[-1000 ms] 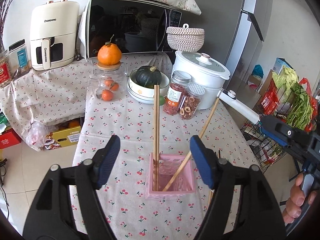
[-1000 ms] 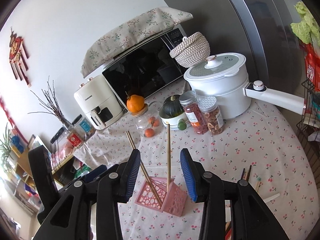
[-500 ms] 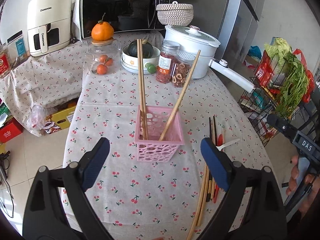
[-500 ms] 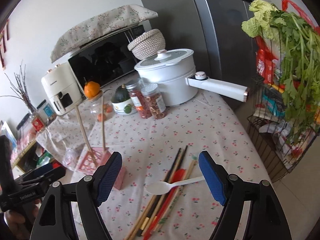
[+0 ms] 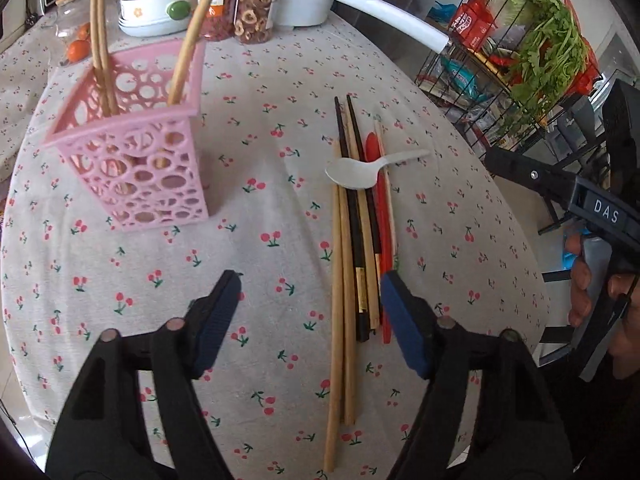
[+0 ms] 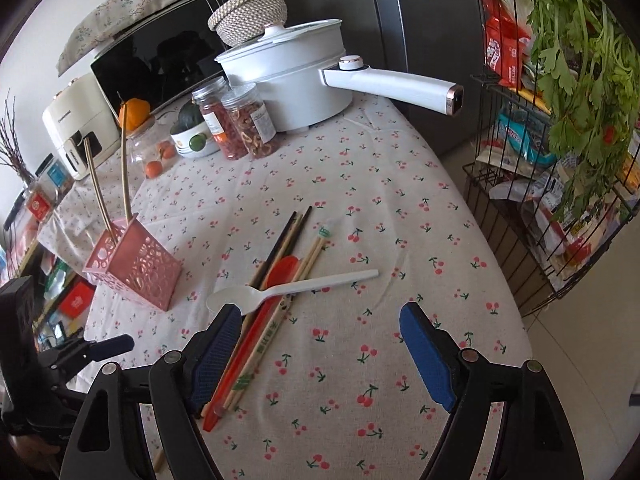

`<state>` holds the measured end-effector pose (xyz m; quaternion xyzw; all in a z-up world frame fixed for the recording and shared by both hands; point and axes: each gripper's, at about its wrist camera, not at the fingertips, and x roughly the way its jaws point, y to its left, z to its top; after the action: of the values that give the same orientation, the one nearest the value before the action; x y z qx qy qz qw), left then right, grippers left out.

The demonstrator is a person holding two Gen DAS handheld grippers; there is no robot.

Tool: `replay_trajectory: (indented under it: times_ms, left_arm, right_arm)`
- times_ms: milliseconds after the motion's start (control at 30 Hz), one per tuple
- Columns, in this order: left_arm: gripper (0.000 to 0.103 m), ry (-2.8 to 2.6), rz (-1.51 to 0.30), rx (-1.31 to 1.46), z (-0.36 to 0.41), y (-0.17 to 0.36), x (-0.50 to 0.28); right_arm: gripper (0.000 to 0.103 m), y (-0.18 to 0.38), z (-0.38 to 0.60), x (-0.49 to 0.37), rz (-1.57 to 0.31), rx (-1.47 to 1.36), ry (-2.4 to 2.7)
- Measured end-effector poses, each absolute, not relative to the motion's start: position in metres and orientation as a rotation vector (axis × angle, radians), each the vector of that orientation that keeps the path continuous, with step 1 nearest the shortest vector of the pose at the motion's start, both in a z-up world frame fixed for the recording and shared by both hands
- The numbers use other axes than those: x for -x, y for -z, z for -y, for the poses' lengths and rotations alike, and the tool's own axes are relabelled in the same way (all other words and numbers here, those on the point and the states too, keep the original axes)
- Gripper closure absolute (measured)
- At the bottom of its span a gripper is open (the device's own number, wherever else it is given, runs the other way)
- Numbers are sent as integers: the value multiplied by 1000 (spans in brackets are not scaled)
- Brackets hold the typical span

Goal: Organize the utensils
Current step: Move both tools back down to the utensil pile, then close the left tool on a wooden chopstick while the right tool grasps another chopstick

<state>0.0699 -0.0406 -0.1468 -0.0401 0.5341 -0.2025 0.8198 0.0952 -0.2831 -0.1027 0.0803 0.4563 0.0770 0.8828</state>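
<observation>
Chopsticks [image 5: 352, 240] flat — spoon [image 5: 360, 170] across

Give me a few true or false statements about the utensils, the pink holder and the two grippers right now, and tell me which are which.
1. The white spoon lies across the loose chopsticks. True.
2. The pink holder has no utensils in it. False: wooden chopsticks stand in it.
3. The left gripper is shut on a chopstick. False: it is open and holds nothing.
4. The right gripper is open. True.
5. The loose chopsticks lie on the cherry-print tablecloth. True.
</observation>
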Motion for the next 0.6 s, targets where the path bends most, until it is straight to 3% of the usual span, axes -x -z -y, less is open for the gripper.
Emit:
replay_trajectory:
  times_ms: [33,167,233,600]
  left_arm:
    - [59,444,-1165,94,43,152,-71]
    - [75,485,-1192,105,53,160,-74]
    - [91,495,-1200,87,58,165,-76]
    - [95,420,-1264,-67,61,162,-64]
  right_arm:
    - [20,106,284,-95,-964,-169,-156]
    - [20,116,285,-96,-1018,-188,-162]
    - [20,118,283,-95,-1037,-192,-176]
    - [20,124,259,-94,-1104,-140,-218]
